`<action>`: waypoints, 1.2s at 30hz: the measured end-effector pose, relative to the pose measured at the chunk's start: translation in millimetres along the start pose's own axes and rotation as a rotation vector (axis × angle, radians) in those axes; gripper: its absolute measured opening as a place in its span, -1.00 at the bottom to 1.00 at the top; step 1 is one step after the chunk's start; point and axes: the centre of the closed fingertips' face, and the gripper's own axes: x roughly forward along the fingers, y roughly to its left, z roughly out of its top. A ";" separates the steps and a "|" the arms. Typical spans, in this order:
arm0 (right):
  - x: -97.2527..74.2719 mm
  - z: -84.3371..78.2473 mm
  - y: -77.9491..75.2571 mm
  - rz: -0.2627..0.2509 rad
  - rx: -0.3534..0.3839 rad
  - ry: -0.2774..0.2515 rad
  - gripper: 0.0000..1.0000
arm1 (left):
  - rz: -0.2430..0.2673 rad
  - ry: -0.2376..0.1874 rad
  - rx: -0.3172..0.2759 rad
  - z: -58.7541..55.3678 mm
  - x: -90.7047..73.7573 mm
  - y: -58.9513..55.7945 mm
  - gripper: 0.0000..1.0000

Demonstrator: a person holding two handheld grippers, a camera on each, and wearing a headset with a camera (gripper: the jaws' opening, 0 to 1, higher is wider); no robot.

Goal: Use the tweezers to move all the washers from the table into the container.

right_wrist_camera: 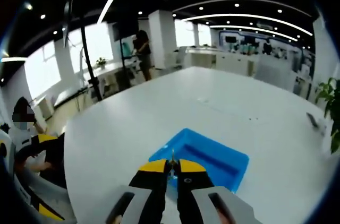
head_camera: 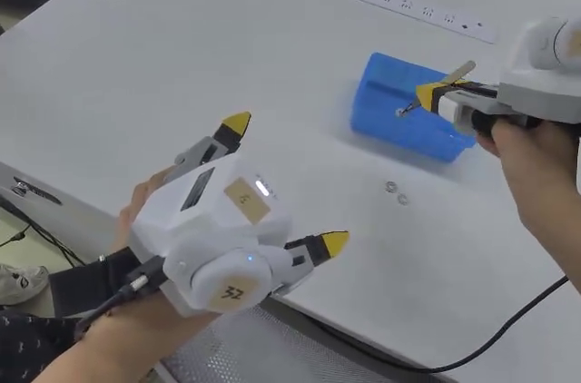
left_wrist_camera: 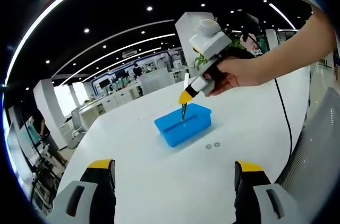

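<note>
The left gripper (head_camera: pixel 285 181), its tan sticker (head_camera: pixel 234 293) seemingly reading 32, is hanging released near the table's (head_camera: pixel 182 56) front edge. Two washers (head_camera: pixel 391 187) are lying on open tabletop beside the blue container (head_camera: pixel 404 136), over which the right gripper (head_camera: pixel 428 93) is clenching the tweezers (head_camera: pixel 408 108).

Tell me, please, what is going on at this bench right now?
A person holds a gripper in each hand. The right gripper is shut on slim pointed tweezers, tips down over the blue rectangular plastic container on the white table. Two small round metal washers lie on the table beside it. The left gripper hovers near the table's edge, jaws open, holding nothing. Whether the tweezers carry a washer is too small to tell.
</note>
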 end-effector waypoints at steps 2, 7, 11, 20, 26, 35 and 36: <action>4.1 0.3 -1.6 -0.013 -0.006 0.004 -0.95 | 0.000 0.001 -0.001 -0.2 0.0 0.2 0.92; 25.0 -8.8 -16.5 -0.046 -0.016 0.043 -0.95 | 0.000 0.003 -0.002 -0.8 0.4 0.1 0.92; 39.2 -21.5 -24.6 -0.057 -0.029 0.090 -0.95 | -0.003 0.005 -0.001 -1.3 0.7 -0.4 0.92; 57.5 -39.5 -35.5 -0.071 -0.032 0.148 -0.95 | -0.003 0.015 -0.002 -2.9 1.3 -0.1 0.91; 55.1 -42.5 -32.3 -0.069 -0.056 0.153 -0.95 | -0.005 0.017 0.001 -3.5 1.5 -0.6 0.91; 56.8 -46.4 -33.2 -0.086 -0.014 0.163 -0.96 | -0.005 0.016 0.002 -3.0 1.1 -0.7 0.90; 56.5 -46.8 -32.9 -0.086 -0.010 0.164 -0.96 | -0.004 0.016 0.002 -2.8 1.0 -0.6 0.90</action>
